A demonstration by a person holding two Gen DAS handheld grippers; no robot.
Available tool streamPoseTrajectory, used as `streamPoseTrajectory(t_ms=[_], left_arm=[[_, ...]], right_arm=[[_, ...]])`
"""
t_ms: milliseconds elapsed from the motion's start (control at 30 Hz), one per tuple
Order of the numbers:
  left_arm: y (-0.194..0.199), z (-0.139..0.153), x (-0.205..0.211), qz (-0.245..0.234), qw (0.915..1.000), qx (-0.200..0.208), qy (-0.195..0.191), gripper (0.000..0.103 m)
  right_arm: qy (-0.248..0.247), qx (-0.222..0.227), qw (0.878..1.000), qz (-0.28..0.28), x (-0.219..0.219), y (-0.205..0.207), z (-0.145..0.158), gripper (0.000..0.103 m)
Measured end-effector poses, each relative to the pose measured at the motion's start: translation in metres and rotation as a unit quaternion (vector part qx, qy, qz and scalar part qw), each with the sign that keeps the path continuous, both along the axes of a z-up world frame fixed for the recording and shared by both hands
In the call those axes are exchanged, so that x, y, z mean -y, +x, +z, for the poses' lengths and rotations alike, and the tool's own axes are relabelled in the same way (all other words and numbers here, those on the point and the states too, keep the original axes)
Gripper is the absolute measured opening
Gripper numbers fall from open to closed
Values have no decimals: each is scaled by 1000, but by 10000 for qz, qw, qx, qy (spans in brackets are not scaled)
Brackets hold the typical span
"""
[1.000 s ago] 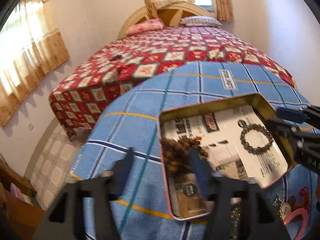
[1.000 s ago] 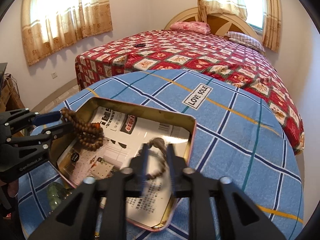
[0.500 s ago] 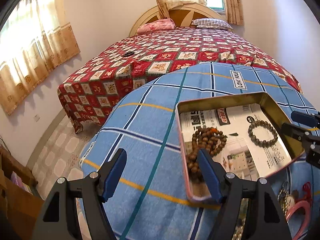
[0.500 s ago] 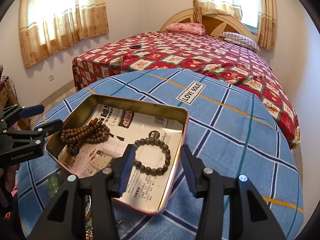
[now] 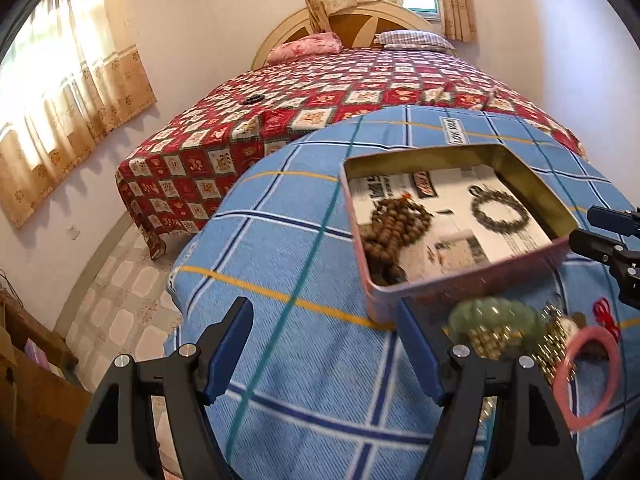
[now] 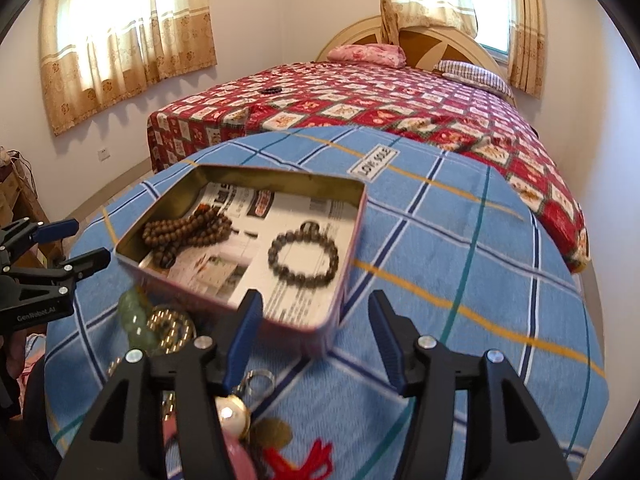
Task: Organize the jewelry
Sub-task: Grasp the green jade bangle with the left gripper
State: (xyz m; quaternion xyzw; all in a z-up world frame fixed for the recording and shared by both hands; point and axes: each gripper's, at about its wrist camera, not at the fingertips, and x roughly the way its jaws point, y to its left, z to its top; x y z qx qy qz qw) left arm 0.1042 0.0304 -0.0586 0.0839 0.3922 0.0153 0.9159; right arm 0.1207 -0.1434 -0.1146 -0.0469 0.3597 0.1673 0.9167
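A pink-sided metal tin, lined with newspaper, sits on the blue plaid cloth. In it lie a brown bead mala and a dark bead bracelet. In front of the tin lies loose jewelry: a green jade bracelet, a gold bead string, a pink bangle, a pearl, a ring and a red knot charm. My left gripper is open and empty, near the tin's front left. My right gripper is open and empty at the tin's near corner.
The cloth covers a round table. Behind it stands a bed with a red patterned cover. Tiled floor lies to the left, and wooden furniture is at the far left.
Both grippers let go of their beads into the tin, opened, and pulled back toward me. The mala and the dark bracelet now lie in the tin. The loose jewelry pile came into view.
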Motion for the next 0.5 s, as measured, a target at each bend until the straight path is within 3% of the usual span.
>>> streamPoseTrajectory(t_ms=[233, 500], left_arm=[[-11, -18, 28, -334, 9993, -140, 73, 74], [-2, -26, 34, -312, 9993, -190, -112, 74]], right_arm=[[-41, -37, 10000, -11, 4, -23, -7, 64], [-73, -158, 9998, -63, 12, -38, -20, 64]])
